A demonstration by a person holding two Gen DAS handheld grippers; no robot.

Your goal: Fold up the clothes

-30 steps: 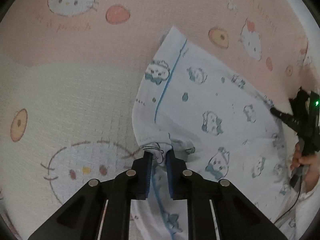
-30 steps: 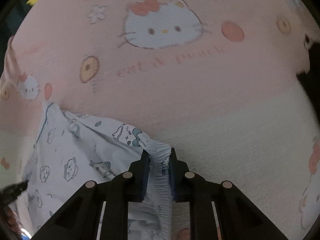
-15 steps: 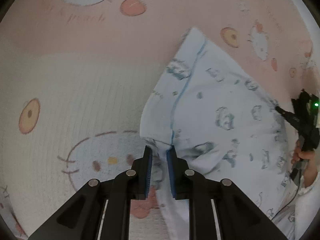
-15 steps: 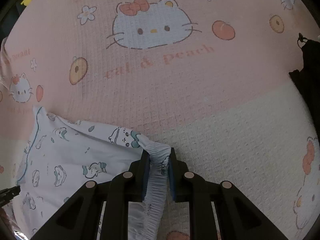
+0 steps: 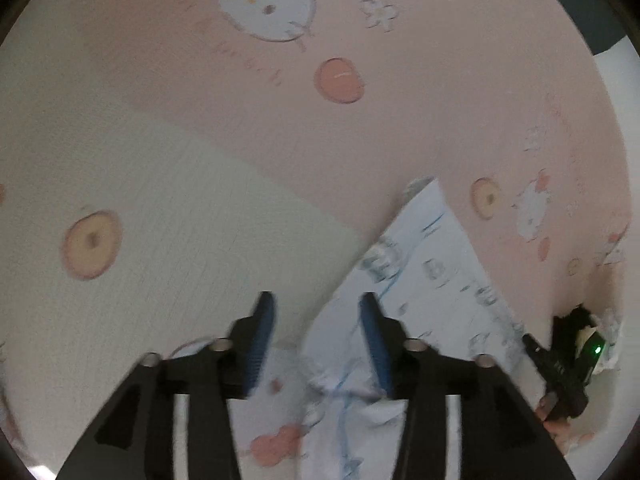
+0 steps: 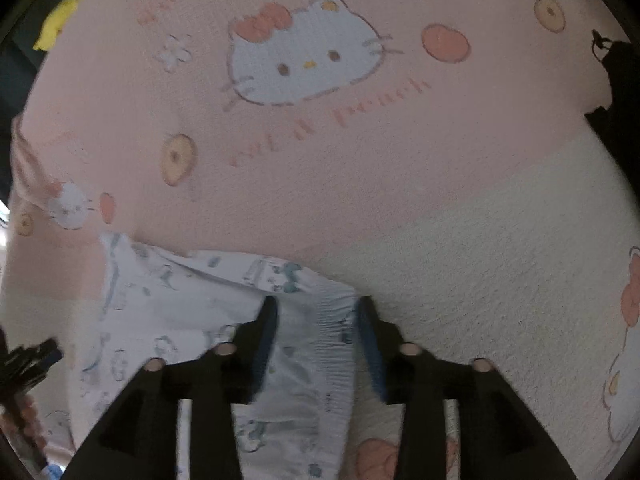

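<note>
Garment point(image 6: 180, 312) — on blanket point(image 6: 360, 184) | both claws opening — garment unpinched

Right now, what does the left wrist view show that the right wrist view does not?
Only the left wrist view shows the left claw, its jaws opening, with crumpled cloth low between them, no pad pressing it, and the garment's blue piping line.

Only the right wrist view shows the right claw, its jaws opening around the gathered elastic waistband, and a yellow item at the blanket's far edge.

Both show the pale printed garment lying on the pink and cream cartoon-cat blanket.
</note>
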